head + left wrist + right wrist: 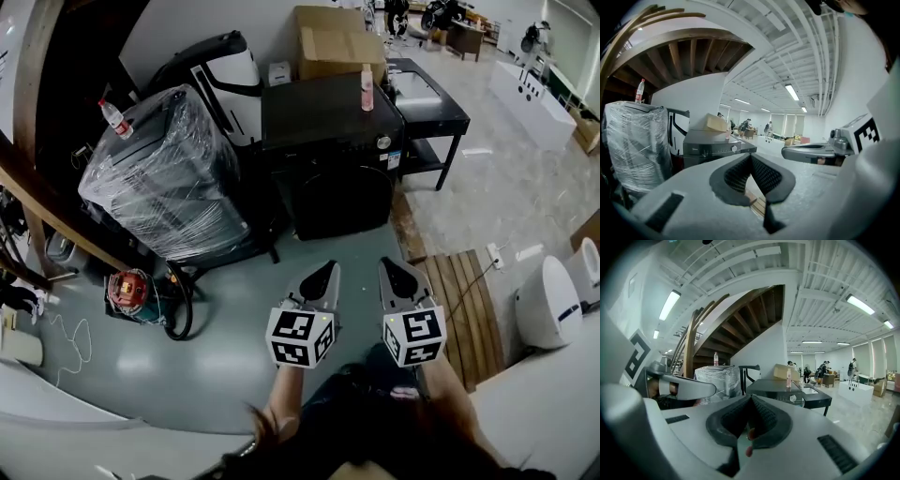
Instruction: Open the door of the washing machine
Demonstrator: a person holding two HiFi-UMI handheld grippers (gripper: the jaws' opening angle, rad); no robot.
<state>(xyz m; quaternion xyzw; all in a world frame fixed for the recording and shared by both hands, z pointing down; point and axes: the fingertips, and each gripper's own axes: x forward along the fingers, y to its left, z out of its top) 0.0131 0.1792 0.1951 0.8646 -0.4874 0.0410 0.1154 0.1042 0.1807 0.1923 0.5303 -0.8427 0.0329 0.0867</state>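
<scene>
The black front-loading washing machine [328,159] stands against the far wall, its dark round door [339,199] closed and facing me. Both grippers hover side by side over the grey floor, well short of the machine and pointing at it. My left gripper [324,273] is shut with nothing between its jaws. My right gripper [391,268] is also shut and empty. The washer [710,147] appears ahead and to the left in the left gripper view, beyond the closed jaws. It sits ahead and slightly right as the washer [777,388] in the right gripper view.
A plastic-wrapped appliance [164,183] with a water bottle [112,118] on top stands left of the washer. A pink bottle [367,87] and a cardboard box [337,42] sit on and behind it. A black side table [431,108] is at the right, wooden planks [459,300] on the floor beside me.
</scene>
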